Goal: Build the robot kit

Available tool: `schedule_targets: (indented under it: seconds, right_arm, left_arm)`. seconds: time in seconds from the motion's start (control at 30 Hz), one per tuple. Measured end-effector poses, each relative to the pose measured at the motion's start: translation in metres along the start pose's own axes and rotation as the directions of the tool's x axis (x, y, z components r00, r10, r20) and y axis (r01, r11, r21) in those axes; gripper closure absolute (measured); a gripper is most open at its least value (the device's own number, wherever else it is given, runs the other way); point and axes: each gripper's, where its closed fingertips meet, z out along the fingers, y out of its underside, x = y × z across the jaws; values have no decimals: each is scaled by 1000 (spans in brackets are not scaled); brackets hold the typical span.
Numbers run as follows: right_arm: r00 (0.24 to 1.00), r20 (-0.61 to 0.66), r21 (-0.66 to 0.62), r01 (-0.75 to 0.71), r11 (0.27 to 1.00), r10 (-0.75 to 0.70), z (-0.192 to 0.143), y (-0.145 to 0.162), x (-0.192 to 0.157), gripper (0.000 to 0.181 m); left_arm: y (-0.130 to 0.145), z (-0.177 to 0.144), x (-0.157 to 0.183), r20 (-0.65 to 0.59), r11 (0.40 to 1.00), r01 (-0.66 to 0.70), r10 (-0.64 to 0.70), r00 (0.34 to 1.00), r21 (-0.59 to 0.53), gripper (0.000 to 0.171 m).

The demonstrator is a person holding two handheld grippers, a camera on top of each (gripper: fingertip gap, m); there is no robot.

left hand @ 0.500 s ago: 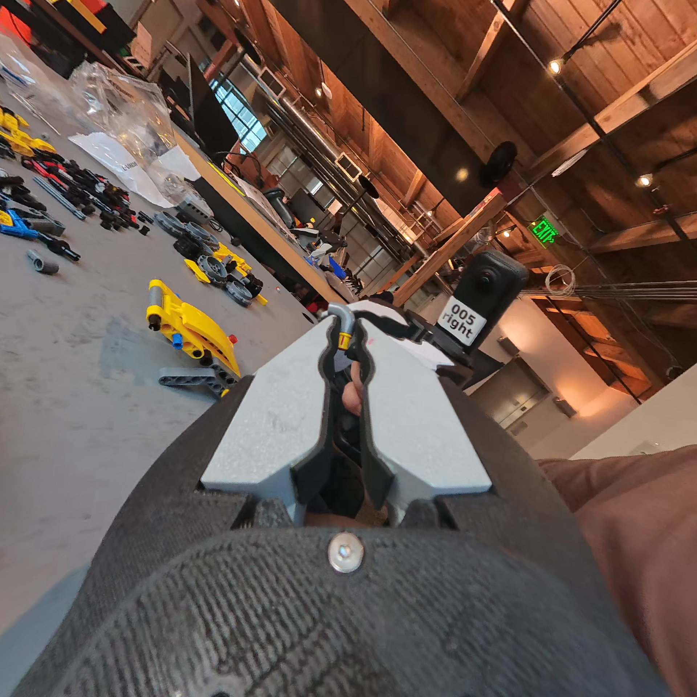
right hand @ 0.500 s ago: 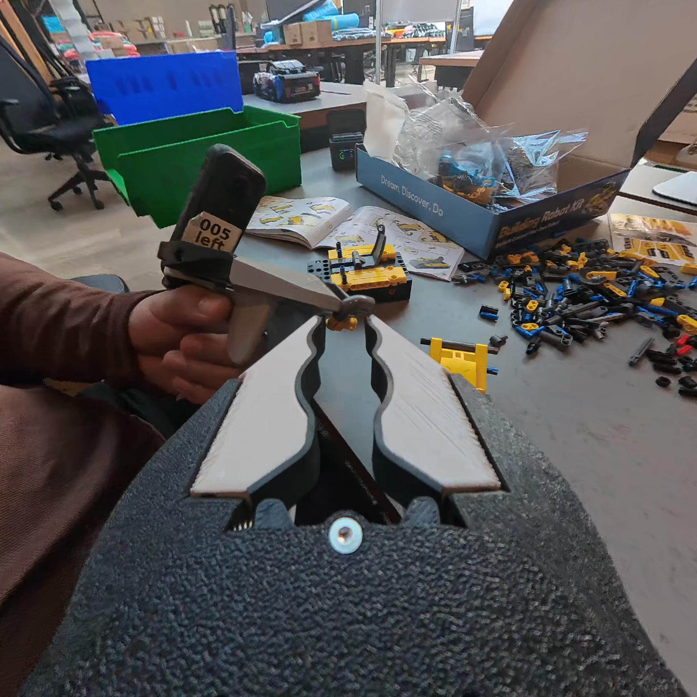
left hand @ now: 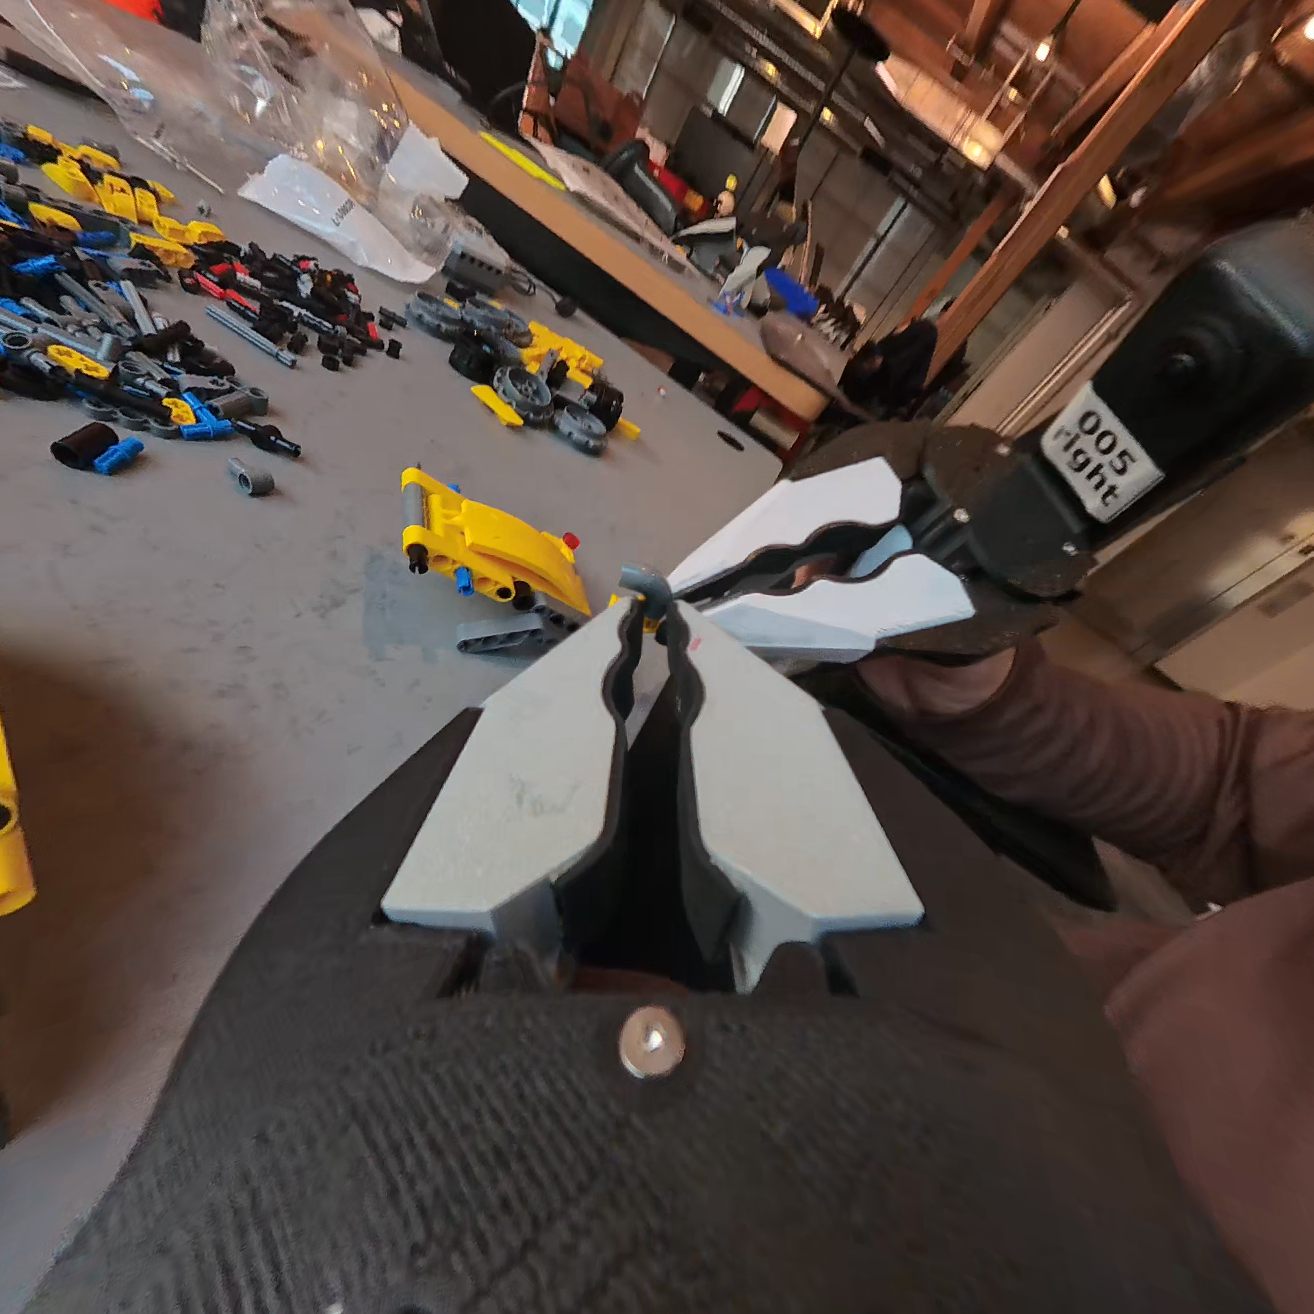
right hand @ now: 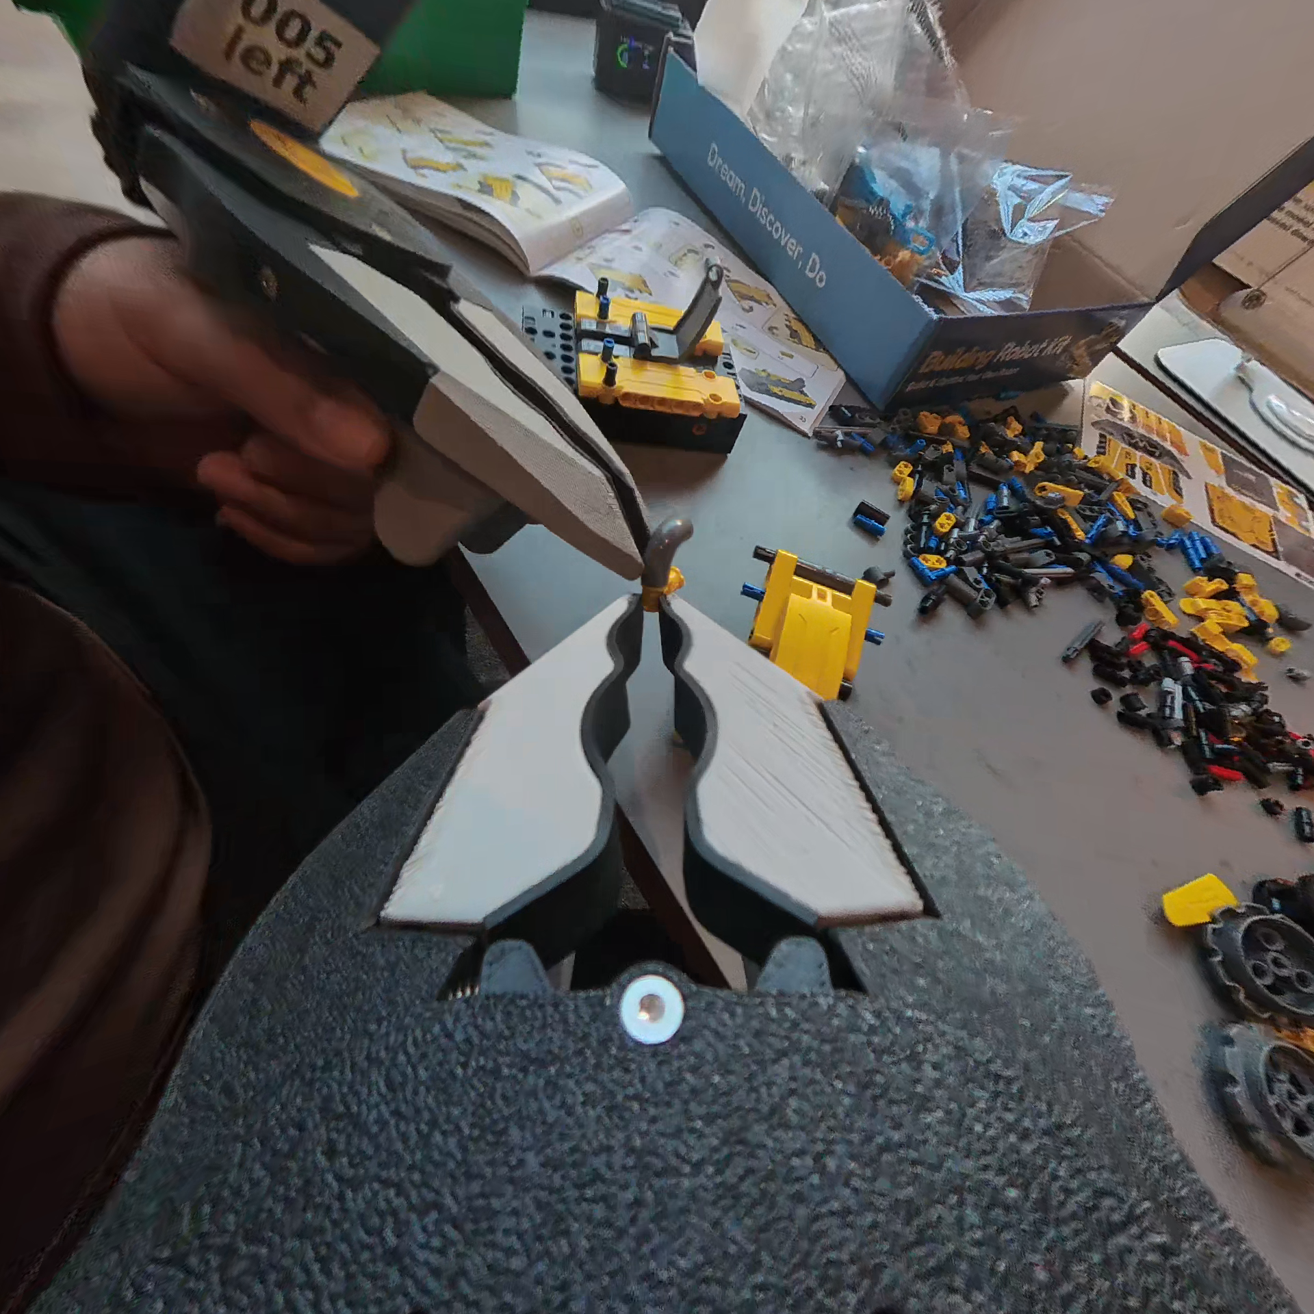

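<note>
Left gripper (left hand: 650,618): textured black printed body, one silver screw (left hand: 651,1042) at centre, two pale grey wedge fingers (left hand: 526,775) edged with wavy black pads. Right gripper (right hand: 648,601): same build, fingers whiter and ridged, same screw. Black camera block (left hand: 1202,384) with white label on each. Wearer in brown ribbed-cuff sleeves (left hand: 1109,775).

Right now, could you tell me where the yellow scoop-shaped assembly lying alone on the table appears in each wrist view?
Left wrist view: the yellow scoop-shaped assembly lies just left of centre, beyond the left gripper.
Right wrist view: it lies right of centre, just past the right gripper.
Shared landmark: the small grey bent piece where both grippers' tips meet.
</note>
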Motion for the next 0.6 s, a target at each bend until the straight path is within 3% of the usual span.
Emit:
schedule_targets:
  seconds: [0.1,0.37,0.6]
  right_arm:
    - [999,0,-35,44,998,-44,1,7,-1,177]
    - [995,-10,-82,102,991,-103,6,15,-1,181]
    - [993,-26,-187,110,976,-117,16,36,6,181]
  left_arm:
    - [16,3,-2,-10,993,-16,15,1000,-115,171]
    - [23,3,-8,-11,986,55,-58,998,-158,171]
    - [33,-1,-30,117,968,9,22,993,-251,171]
